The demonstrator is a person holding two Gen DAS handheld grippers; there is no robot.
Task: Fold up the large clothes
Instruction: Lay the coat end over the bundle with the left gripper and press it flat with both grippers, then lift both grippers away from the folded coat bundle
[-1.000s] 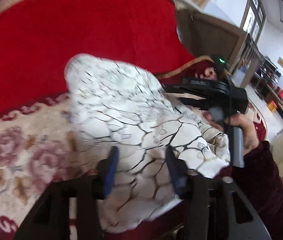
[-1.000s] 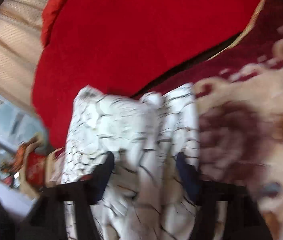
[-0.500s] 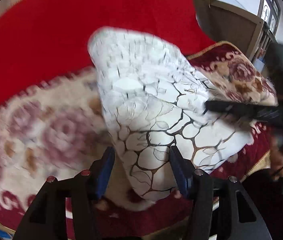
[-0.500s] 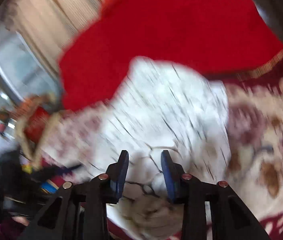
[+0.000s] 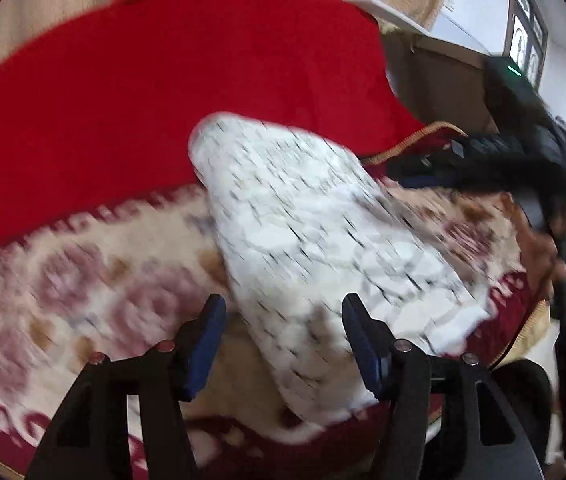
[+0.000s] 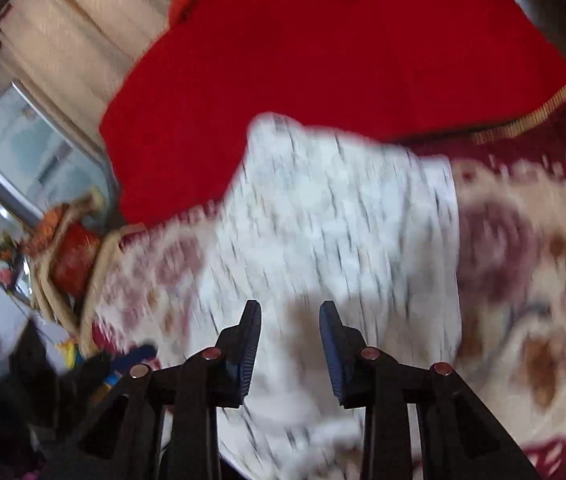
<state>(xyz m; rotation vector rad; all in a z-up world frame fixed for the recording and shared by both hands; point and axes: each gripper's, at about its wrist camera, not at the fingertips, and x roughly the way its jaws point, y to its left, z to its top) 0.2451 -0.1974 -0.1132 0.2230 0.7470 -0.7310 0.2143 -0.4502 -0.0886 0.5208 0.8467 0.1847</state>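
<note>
Motion blur smears garment (image 5: pixel 315 248), pattern unreadable, near edge cut off

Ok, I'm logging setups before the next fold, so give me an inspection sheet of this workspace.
Surface: flowered blanket, red cover beyond it.
Job's things: white crackle-print garment, folded, lying flat.
Clutter: nothing seen.
Grippers: left gripper open astride the garment's near edge; right gripper jaws narrowly apart, just been closing, nothing pinched.
Cables: nothing seen.
Surroundings: curtain, window, blurred.
</note>
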